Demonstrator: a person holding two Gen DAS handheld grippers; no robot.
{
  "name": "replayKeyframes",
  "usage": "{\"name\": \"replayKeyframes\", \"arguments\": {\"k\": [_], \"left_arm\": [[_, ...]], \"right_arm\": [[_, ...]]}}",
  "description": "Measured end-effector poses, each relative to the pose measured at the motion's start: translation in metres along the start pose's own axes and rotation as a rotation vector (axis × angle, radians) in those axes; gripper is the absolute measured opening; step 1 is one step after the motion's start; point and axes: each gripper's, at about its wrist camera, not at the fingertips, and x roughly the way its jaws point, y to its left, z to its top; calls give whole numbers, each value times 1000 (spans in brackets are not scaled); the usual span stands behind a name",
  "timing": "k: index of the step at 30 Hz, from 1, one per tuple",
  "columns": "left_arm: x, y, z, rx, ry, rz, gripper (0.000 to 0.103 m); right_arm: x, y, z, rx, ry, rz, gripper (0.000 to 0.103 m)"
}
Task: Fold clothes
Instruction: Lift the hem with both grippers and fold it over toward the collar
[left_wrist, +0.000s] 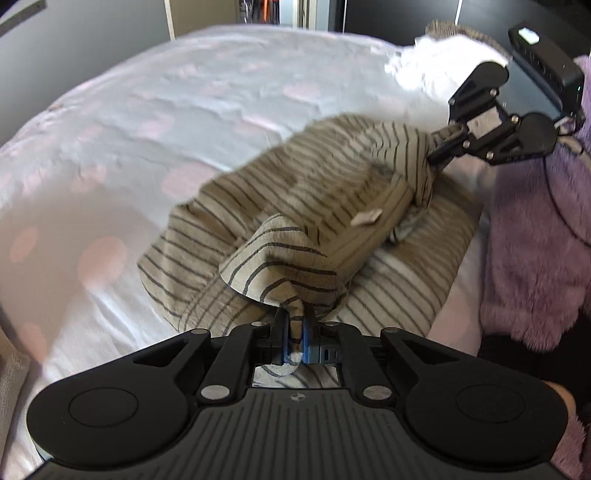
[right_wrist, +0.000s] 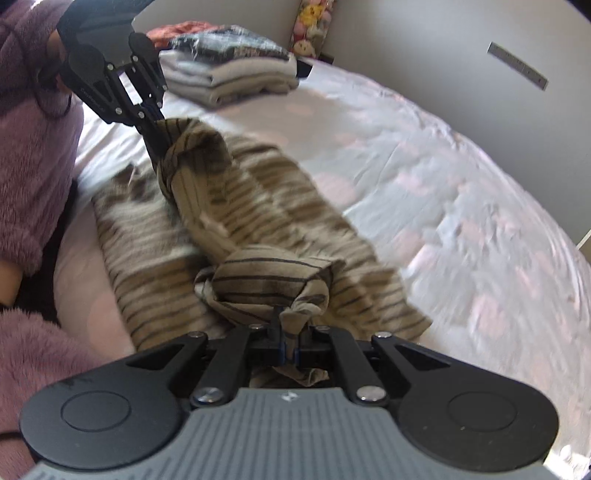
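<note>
The left gripper (left_wrist: 293, 332) has its jaws pressed together on a bunched corner of the striped garment (left_wrist: 295, 192), with a tuft of cloth showing between the blue pads. The right gripper (right_wrist: 290, 338) is likewise clamped on a second bunched corner of the same garment, and it also appears in the left wrist view (left_wrist: 443, 147), pinching cloth at the far side. Both corners are raised off the bed (left_wrist: 155, 110), while the rest of the garment lies rumpled on the pale spotted cover, between the 2 grippers and close to the person's purple fleece sleeve (left_wrist: 535, 240). Judged from this layout, the fold on this garment is in an early stage: the cloth is gripped at 2 points but is not yet flat, squared or doubled over, so spreading, folding and stacking remain. A stack of folded clothes (right_wrist: 232, 74) rests near the far edge of the bed, which suggests that part of the task is complete. No basket, box or other container is visible in either view; the finished items lie directly on the bed.
</note>
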Motion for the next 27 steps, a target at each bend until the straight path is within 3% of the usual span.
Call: {"name": "replayKeyframes", "arguments": {"k": [4, 6, 8, 10, 14, 15, 20, 24, 26, 27], "left_arm": [[9, -11, -4, 43, 86, 14, 10], [11, -18, -7, 65, 131, 9, 20], [8, -22, -11, 78, 150, 17, 22], [-1, -24, -14, 71, 137, 48, 24], [-25, -29, -13, 22, 61, 111, 45], [-31, -30, -9, 1, 27, 126, 45], [-39, -28, 7, -162, -74, 168, 46], [-17, -26, 20, -227, -60, 206, 45], [-4, -26, 25, -244, -35, 221, 43], [3, -26, 27, -252, -22, 228, 35]], "right_arm": [[4, 7, -3, -14, 68, 45, 12], [6, 11, -4, -20, 98, 64, 23], [2, 14, -5, -28, 108, 60, 38], [-7, 17, -6, -29, 102, 46, 40], [-31, 21, -1, 19, 54, -16, 48], [-37, 21, 2, 46, 40, -31, 50], [-42, 17, 22, 248, -2, -102, 51], [-20, -1, 30, 471, 9, -127, 49], [-7, -14, 28, 597, 22, -109, 40], [-3, -18, 24, 652, 21, -91, 33]]}}
